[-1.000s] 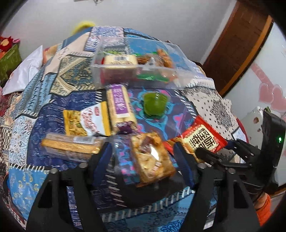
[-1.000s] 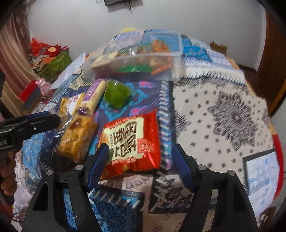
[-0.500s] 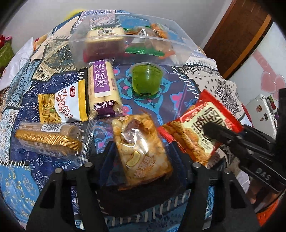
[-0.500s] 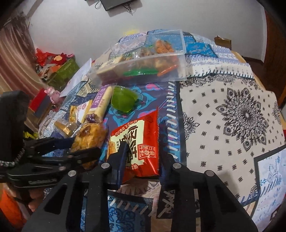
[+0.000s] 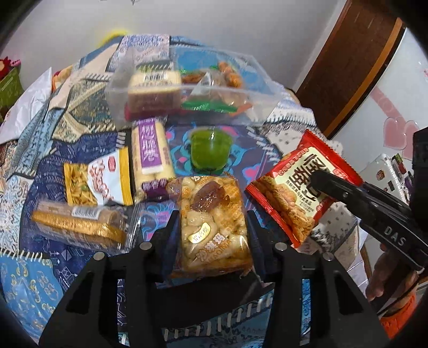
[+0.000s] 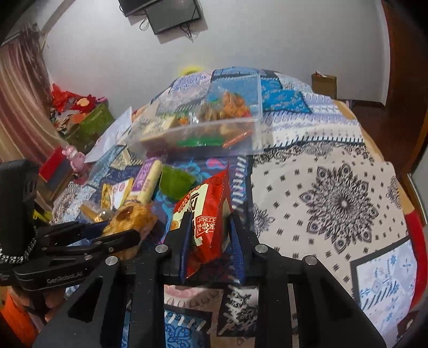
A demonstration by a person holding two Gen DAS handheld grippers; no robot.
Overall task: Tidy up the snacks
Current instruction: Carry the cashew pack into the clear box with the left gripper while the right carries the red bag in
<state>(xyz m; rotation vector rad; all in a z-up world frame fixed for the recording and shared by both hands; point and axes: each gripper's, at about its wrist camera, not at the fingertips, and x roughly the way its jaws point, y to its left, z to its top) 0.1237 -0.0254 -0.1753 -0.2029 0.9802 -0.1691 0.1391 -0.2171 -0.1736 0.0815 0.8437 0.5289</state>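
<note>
Nearest you, your left gripper (image 5: pixel 214 230) clamps the nut brittle pack (image 5: pixel 214 222); your right gripper (image 6: pixel 210 241) pinches the red snack bag (image 6: pixel 206 214) — both look lifted. Ahead sits the clear bin (image 5: pixel 187 93) — next, carry both there and release.

Home bedroom: patchwork quilt (image 6: pixel 334 187) on bed, wall-mounted TV (image 6: pixel 171 13), curtain (image 6: pixel 18 101) (left side), wooden door (image 5: pixel 347 67).
</note>
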